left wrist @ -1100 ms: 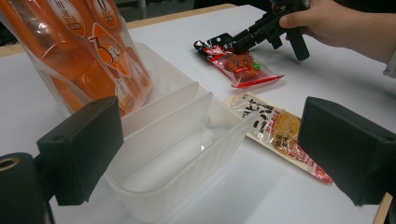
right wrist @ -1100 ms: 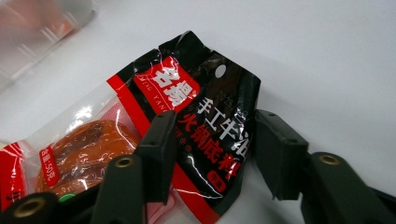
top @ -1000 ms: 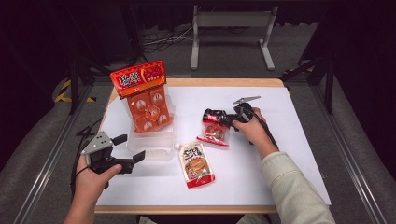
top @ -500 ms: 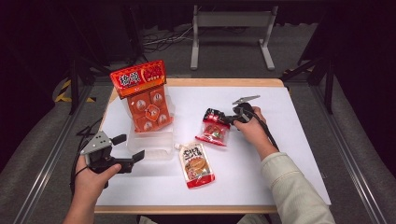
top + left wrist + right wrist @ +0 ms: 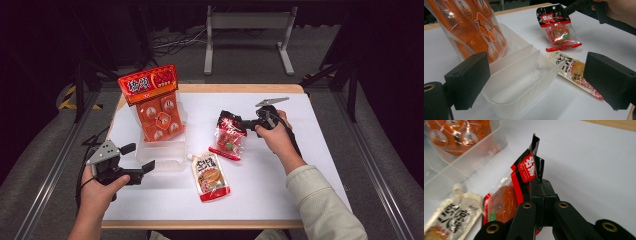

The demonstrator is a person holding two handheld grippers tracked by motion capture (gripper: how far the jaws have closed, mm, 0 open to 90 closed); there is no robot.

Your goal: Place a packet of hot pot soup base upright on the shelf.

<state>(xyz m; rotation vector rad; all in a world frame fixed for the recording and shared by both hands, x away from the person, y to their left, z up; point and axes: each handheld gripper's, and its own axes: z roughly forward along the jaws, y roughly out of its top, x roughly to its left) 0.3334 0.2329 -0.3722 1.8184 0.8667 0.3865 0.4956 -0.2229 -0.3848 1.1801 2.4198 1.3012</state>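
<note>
1. High view: the right gripper (image 5: 243, 121) has its jaws closed on the black top edge of the red snack packet (image 5: 229, 137), whose lower end hangs down to, or just above, the white table cover (image 5: 310, 150); contact there is hard to judge.
2. Right gripper view: the right gripper (image 5: 541, 185) pinches the crumpled header seal of the red snack packet (image 5: 509, 200), and the film folds at the pinch. This suggests a thin, soft wrapper that gives no stiffness of its own.
3. Handling judgement: the packet looks light, with one rounded item inside, so it is likely to swing from the seal. The glossy film may be slippery. The flat seal strip is the sound place to hold it, since squeezing the bulge could crush the contents.
4. Left gripper view: the left gripper (image 5: 541, 82) has its jaws wide apart and holds nothing. It faces the clear divided tray (image 5: 524, 80), with the spouted sauce pouch (image 5: 574, 71) lying just beside the tray.
5. High view: the left gripper (image 5: 131, 165) sits at the tray's near corner, and the tall orange bag (image 5: 155, 107) stands in the tray's far part.
</note>
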